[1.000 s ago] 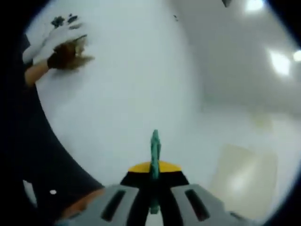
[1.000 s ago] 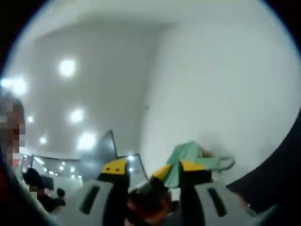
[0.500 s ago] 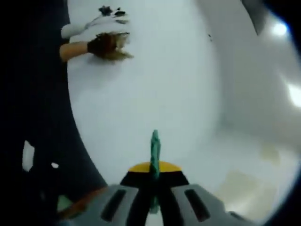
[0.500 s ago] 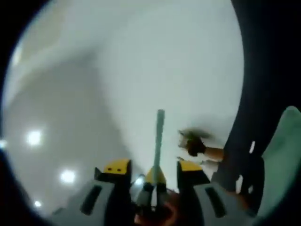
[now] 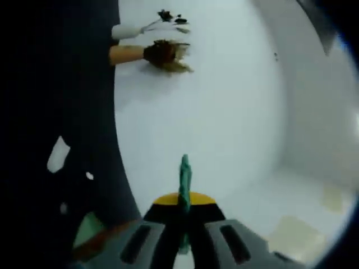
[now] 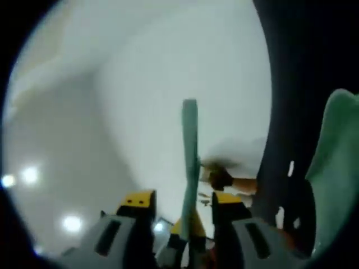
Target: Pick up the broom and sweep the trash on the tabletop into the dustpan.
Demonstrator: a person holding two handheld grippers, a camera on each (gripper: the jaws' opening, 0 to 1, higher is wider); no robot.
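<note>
Bristles on the brown hand broom [image 5: 166,54] look soft and light, while my left claw [image 5: 183,216] pinches a thin, stiff green plastic edge [image 5: 184,180] and my right claw [image 6: 177,212] grips another green bar [image 6: 190,147].

1. Green dustpan [image 5: 184,185] was seen edge-on, a thin upright teal strip.
2. Broom's green handle [image 6: 190,151] stood near-upright.
3. Small brush [image 5: 160,54], tan wooden handle and dark-brown bristles, lay on the white tabletop [image 5: 213,123].
4. Dark trash bits [image 5: 171,17] lay just beside the brush.

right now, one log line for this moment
left tongs: shut on green strip | right tongs: green handle between | broom: on table, by trash
</note>
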